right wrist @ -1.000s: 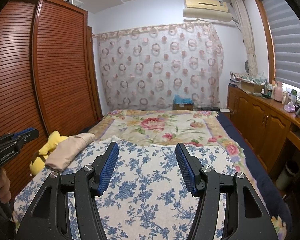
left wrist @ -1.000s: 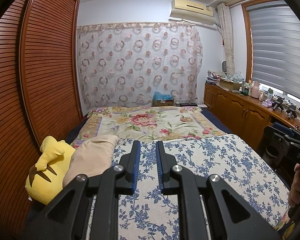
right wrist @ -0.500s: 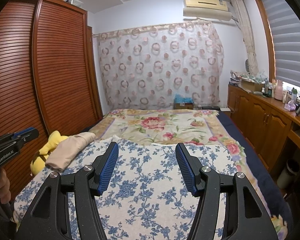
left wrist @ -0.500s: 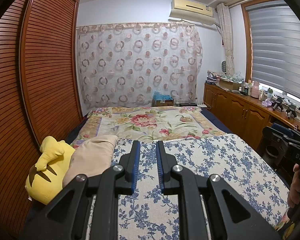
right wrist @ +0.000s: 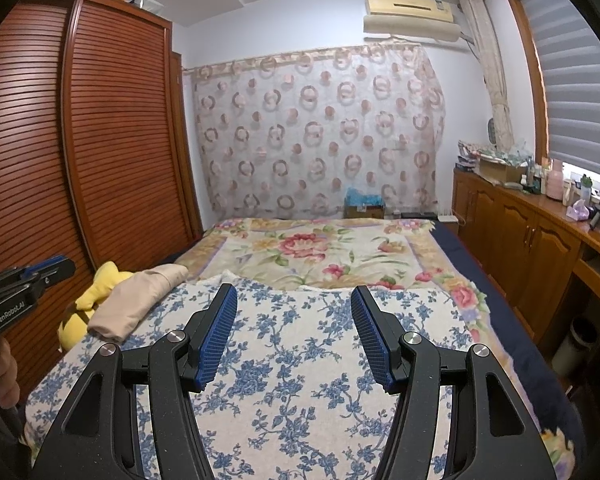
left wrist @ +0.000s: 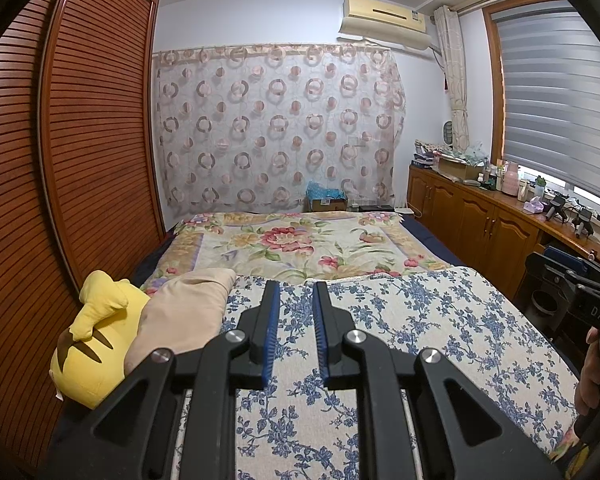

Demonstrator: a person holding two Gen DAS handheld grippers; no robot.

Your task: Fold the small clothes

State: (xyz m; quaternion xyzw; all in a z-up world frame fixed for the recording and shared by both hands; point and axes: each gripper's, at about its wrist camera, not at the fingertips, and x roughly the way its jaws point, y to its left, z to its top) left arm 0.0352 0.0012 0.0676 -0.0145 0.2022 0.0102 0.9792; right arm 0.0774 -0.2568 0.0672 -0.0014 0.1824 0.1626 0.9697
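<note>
The beige garment (left wrist: 180,312) lies folded at the near left edge of the bed, resting against the yellow plush toy (left wrist: 96,344) beside my blue-flowered cloth (right wrist: 300,360). I read "GenRoboLAI" on my left gripper (left wrist: 296,308) and "DAS" on my right gripper (right wrist: 294,320). Both tilt slightly down over the cloth, left fingers nearly closed on nothing, right fingers apart and empty.

Both wrist views face along the bed (left wrist: 440,312).
</note>
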